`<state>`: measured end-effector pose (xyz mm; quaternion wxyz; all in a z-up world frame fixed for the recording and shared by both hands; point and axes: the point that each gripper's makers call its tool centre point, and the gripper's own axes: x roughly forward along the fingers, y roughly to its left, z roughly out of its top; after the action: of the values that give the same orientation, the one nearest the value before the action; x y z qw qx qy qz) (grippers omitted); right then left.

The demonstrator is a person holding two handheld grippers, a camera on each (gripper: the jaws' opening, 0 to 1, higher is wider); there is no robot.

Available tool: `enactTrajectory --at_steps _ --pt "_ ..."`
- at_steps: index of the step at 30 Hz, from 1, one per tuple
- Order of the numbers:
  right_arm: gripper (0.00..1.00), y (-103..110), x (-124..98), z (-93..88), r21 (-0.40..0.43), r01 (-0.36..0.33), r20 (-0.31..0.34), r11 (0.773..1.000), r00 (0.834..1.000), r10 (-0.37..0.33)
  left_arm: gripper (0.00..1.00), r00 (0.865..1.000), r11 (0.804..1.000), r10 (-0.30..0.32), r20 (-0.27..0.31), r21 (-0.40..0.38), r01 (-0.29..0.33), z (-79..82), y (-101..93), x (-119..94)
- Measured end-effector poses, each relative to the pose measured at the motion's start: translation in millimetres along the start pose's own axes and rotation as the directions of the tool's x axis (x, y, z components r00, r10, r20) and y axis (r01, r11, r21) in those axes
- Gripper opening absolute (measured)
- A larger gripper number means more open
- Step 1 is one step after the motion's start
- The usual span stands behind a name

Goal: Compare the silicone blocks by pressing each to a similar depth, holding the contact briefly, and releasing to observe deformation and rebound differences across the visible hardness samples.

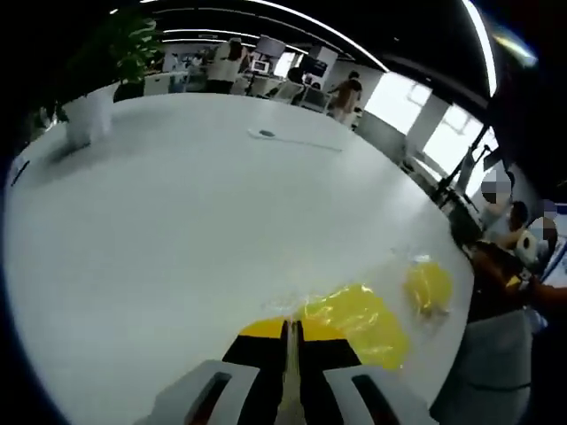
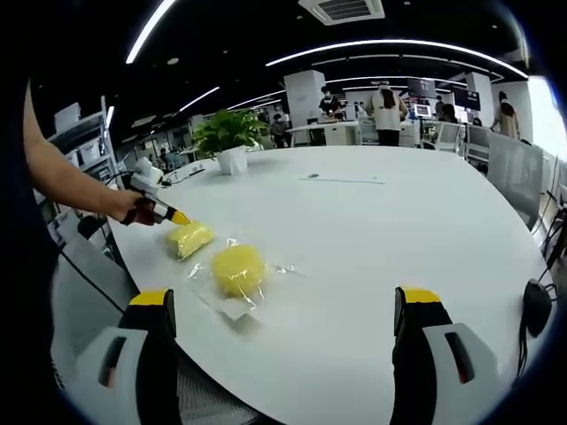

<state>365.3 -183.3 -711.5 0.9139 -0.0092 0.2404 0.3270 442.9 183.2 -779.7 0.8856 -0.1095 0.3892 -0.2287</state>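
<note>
We've got our left gripper (image 1: 290, 332) with its jaws squeezed together, yellow tips right at the edge of the nearer yellow silicone block (image 1: 359, 320), though we can't tell if it's actually pressing in. In the right gripper view that gripper's tip sits against the same block near the white table's (image 2: 372, 230) edge. The rounder yellow block (image 2: 237, 268) lies just beside it in clear wrap. Our right gripper (image 2: 285, 312) hangs wide open, holding nothing. A potted plant (image 2: 229, 140) sits further back.
</note>
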Motion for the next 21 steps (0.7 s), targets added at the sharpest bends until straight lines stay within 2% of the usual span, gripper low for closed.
enactTrajectory --at_steps 2,5,8,13,17,21 --pt "0.96 1 0 0.8 0.013 -0.008 0.005 1.0 1.0 0.008 0.31 0.999 0.999 0.045 0.029 0.021 -0.046 1.7 6.6 -1" --pt "0.96 1 1 2.4 0.006 -0.008 0.005 1.0 1.0 0.008 0.54 0.991 1.0 0.006 0.132 -0.023 -0.003 14.1 0.1 -7" --pt "0.96 1 1 5.0 0.013 -0.009 0.011 1.0 1.0 0.009 0.72 0.984 1.0 0.015 0.177 0.008 -0.017 22.0 3.7 -17" --pt "0.96 -2 2 5.6 0.023 -0.007 0.015 1.0 1.0 0.007 0.81 0.974 0.998 -0.001 0.225 0.069 -0.014 34.0 -2.6 -39" --pt "0.96 -3 2 7.0 0.035 -0.006 0.024 0.999 1.0 0.005 0.86 0.976 0.99 -0.001 0.22 0.135 -0.029 30.8 -12.1 -58" --pt "0.96 -4 2 4.6 0.014 -0.007 0.017 1.0 1.0 0.007 0.92 0.979 0.984 0.012 0.205 0.172 -0.049 17.3 -22.0 -77"
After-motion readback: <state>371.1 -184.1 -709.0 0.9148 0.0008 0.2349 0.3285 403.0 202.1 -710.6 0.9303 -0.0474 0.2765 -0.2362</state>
